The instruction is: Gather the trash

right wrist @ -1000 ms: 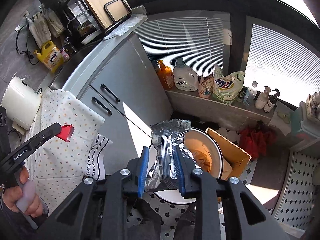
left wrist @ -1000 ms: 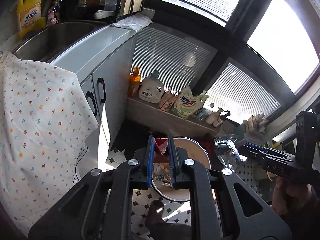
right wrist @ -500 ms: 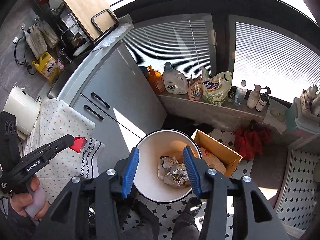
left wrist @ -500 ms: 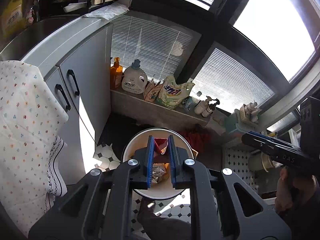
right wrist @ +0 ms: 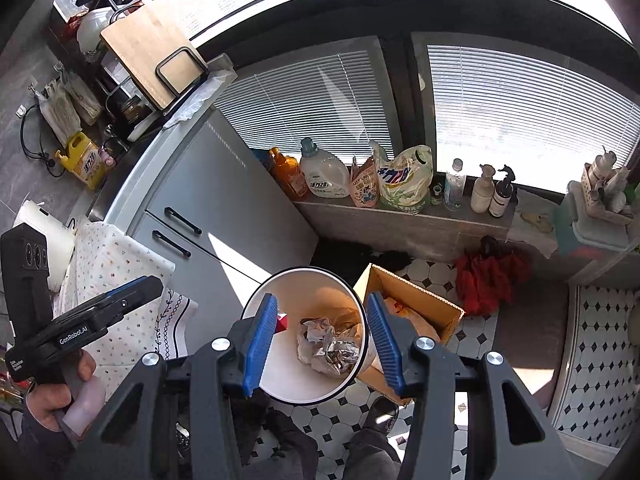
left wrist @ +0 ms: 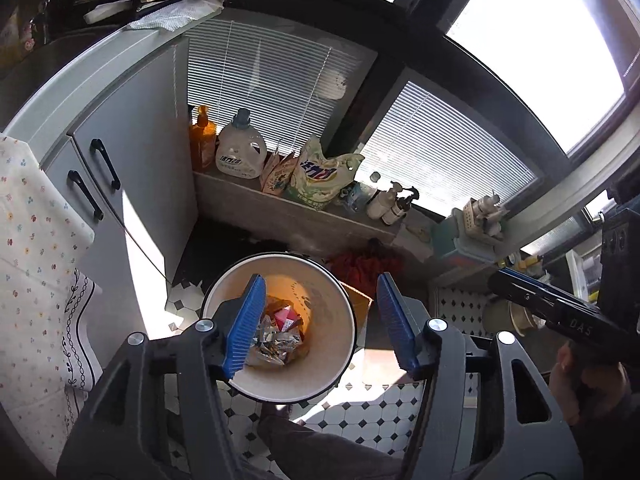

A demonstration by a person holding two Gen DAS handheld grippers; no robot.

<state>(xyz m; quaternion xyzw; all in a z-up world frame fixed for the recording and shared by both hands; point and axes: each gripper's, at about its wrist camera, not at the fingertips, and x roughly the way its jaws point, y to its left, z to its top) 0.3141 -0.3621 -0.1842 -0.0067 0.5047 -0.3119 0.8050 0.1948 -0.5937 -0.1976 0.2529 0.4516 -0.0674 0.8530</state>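
both grippers, left gripper (left wrist: 320,320) and right gripper (right wrist: 320,340), hang spread wide and empty right above the bin (left wrist: 224,292), trash (left wrist: 276,340) lying straight below.

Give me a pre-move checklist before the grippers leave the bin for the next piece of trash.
1. Left gripper empty: ok, jaws wide apart, nothing between them.
2. Right gripper empty: ok, jaws apart and bare.
3. Red wrapper inside the trash bin: ok, it lies on the pile at the bottom.
4. Foil bag inside the bin: ok, crumpled among the other waste.
5. Nothing hanging over the bin's rim: ok in both views.
6. More trash left to collect: cannot tell, neither view shows any loose trash; the cardboard box beside the bin holds something, but what it is cannot be made out.
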